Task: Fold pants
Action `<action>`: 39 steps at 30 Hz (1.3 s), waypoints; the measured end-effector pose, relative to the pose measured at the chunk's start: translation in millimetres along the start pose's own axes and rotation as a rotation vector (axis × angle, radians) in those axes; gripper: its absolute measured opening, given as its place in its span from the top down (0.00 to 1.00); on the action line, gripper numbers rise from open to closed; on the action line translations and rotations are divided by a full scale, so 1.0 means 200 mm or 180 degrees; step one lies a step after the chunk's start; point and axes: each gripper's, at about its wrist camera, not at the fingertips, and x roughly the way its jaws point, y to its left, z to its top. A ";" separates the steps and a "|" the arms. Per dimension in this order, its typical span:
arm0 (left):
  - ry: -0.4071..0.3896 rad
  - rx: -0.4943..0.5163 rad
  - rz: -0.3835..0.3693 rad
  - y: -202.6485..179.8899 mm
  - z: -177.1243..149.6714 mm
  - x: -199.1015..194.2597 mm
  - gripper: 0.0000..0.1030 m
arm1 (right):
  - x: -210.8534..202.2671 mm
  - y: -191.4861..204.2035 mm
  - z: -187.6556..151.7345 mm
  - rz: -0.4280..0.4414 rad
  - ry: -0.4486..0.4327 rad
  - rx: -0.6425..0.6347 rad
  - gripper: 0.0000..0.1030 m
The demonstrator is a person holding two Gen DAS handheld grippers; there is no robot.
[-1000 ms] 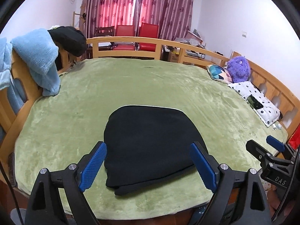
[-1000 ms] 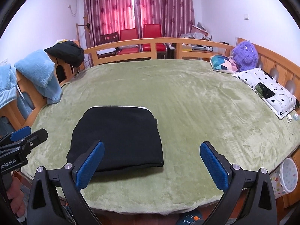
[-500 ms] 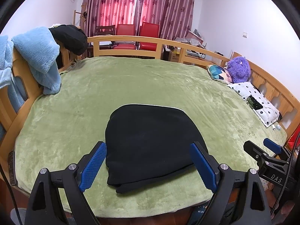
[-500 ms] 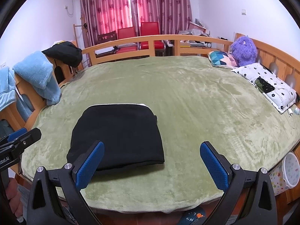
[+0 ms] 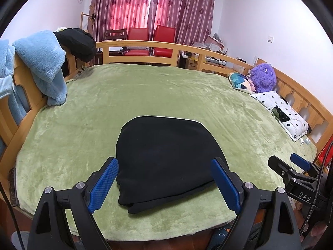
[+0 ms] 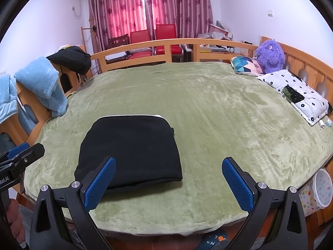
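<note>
Green plush blanket [image 5: 145, 95] covers the whole bed, and down near its front edge sit the pants [image 5: 164, 156], black, stacked into a compact rectangular bundle. From the left wrist view they're dead ahead at twelve o'clock, framed between the two blue pads; from the right wrist view they lie off toward ten o'clock, the near edge showing stacked layers and a thin pale rim peeking out along the far edge.

Left gripper [image 5: 164, 181] is spread wide, nothing between its fingers, hanging over the front of the bundle without touching it as far as I can see. Right gripper [image 6: 168, 181] is spread wide too, holding nothing, pointed at bare blanket just to the right of the pants.

Judging by that tidy shape, the folding looks finished or very close; the lower front corner in the left view is a little uneven, so a final tuck might be all that's left.

Further out: blue towel [image 5: 41, 62] draped over the wooden rail [image 5: 133, 44] at ten o'clock, a dark garment [image 5: 77, 41] beside it, red chairs [image 5: 149, 39] and curtains [image 5: 149, 6] at twelve, a purple plush toy [image 5: 263, 77] and a spotted pillow [image 5: 285, 114] at two o'clock.
</note>
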 end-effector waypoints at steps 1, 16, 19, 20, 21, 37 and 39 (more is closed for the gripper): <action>-0.0004 0.0007 -0.0002 0.00 0.00 -0.01 0.12 | 0.00 0.00 0.00 -0.0005 0.0001 0.0004 0.02; -0.0013 -0.0029 0.0021 -0.03 -0.01 -0.04 0.12 | -0.02 -0.02 0.00 -0.0034 -0.0010 -0.0020 0.02; -0.0010 -0.0023 0.0017 -0.02 0.00 -0.04 0.12 | -0.02 -0.02 0.00 -0.0039 -0.0008 -0.0022 0.02; -0.0012 -0.0021 0.0019 -0.02 0.00 -0.04 0.12 | -0.02 -0.02 0.00 -0.0034 -0.0006 -0.0016 0.02; -0.0014 -0.0028 0.0021 -0.02 0.00 -0.04 0.12 | -0.02 -0.02 0.00 -0.0034 -0.0007 -0.0014 0.02; -0.0024 -0.0002 0.0021 0.00 0.00 -0.04 0.12 | -0.01 -0.05 0.00 -0.0018 -0.0003 0.0002 0.02; -0.0015 -0.0009 0.0005 0.01 0.00 -0.03 0.12 | -0.01 -0.05 0.00 -0.0030 -0.0002 -0.0020 0.02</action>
